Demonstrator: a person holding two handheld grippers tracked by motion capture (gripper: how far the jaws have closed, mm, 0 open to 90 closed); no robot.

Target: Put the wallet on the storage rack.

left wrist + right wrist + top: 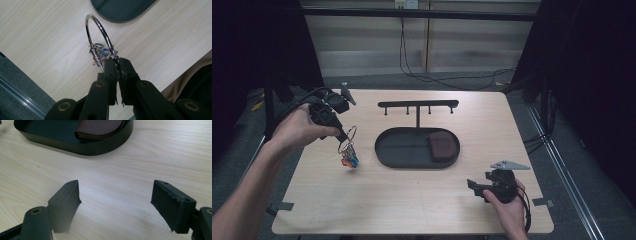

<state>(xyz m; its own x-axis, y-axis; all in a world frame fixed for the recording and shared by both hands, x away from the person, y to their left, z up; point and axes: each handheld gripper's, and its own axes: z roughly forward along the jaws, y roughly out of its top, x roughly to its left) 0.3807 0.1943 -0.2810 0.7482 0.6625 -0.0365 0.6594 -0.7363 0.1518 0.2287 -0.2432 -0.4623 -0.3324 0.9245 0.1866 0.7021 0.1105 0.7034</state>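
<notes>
The left tool pinches a shiny round metal key ring, lifted left of the matte black oval tray; colourful tags dangle. Right tool gapes wide over pale woodgrain table.

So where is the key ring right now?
In the high view the key ring hangs off the table at the left, pinched in the left tongs, just left of the black tray, its coloured tags dangling below.

Silver key ring with colourful dangling keys, upright, aloft just above the table.
</notes>
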